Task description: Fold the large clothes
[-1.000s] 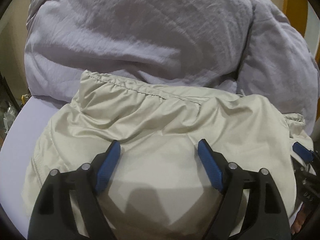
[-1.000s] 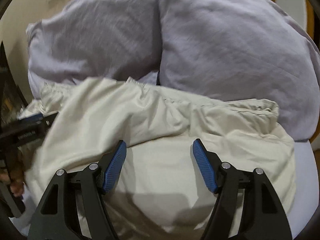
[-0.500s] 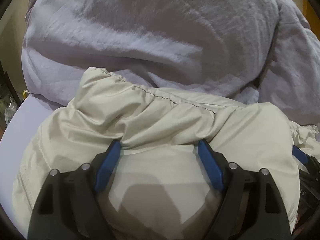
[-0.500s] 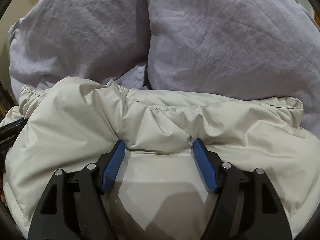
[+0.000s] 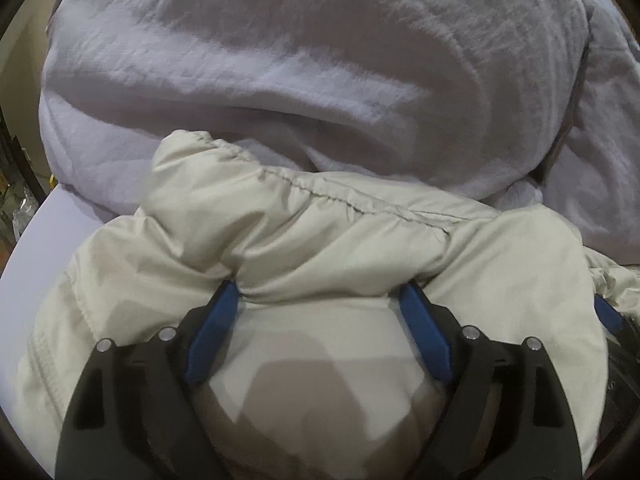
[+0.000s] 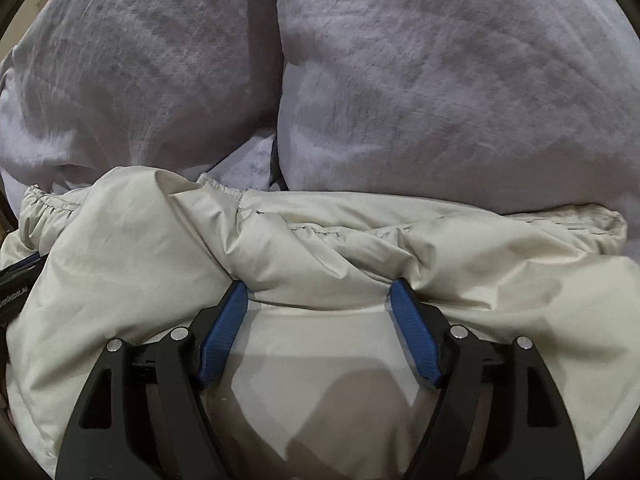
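Garment: a cream jacket, thin shiny fabric, lies bunched and partly doubled over on a pale lilac sheet; its elastic-gathered hem with a dark stitch line runs across the top of the heap.
Landmark: two lavender pillows stand side by side just behind the jacket; the gathered hem lies against their lower edge, and in the right wrist view the seam between the pillows falls above the hem's left part.
Left gripper: jaws stand wide; the blue pads push their tips into a raised fold of the jacket, with fabric lying between them, but the pads do not squeeze it.
Right gripper: jaws are opening and already wide; its blue pads sit against the same kind of fold on the side of the jacket away from the pillows, cloth between them, not pinched.
Each gripper in the other's view: the right gripper's blue tip shows at the right edge of the left wrist view; the left gripper's black body shows at the left edge of the right wrist view.
Writing: white letters on that black body, too cut off and small to read.
Jacket labels: none legible.
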Action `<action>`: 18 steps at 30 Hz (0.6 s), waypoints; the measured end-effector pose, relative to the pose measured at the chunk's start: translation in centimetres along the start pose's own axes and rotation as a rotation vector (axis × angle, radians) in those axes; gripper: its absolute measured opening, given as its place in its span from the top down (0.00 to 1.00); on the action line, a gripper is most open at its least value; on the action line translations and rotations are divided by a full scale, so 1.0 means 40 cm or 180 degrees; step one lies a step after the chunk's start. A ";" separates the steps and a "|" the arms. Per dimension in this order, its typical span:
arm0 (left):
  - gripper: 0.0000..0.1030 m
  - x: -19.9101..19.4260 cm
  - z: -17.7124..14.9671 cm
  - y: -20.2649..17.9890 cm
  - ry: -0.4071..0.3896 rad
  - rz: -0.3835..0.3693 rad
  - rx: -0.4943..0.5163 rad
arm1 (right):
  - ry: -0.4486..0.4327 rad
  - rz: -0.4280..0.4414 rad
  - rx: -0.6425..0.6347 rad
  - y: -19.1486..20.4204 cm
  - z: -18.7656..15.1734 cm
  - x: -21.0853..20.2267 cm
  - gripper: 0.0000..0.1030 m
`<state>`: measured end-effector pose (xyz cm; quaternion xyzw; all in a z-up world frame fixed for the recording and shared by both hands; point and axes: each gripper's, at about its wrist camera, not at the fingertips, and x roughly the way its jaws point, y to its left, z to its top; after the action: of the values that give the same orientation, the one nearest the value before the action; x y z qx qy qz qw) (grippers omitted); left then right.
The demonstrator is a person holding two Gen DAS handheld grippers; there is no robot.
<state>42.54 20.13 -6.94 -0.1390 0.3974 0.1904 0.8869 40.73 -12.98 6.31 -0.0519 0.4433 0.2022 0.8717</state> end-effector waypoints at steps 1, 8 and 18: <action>0.21 -0.018 -0.001 0.001 -0.0007 -0.0044 -0.0024 | -0.0011 0.0037 0.0038 0.000 0.001 -0.019 0.27; 0.21 -0.093 0.026 -0.036 -0.0133 -0.0292 -0.0061 | -0.0203 0.0329 0.0230 0.042 0.047 -0.093 0.27; 0.20 0.014 0.037 -0.140 -0.0051 -0.0014 0.0028 | -0.0099 0.0146 -0.0063 0.143 0.051 0.019 0.25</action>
<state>46.34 15.88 -5.88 -0.1344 0.3908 0.1877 0.8910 40.39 -6.98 7.45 -0.0471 0.4287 0.2273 0.8731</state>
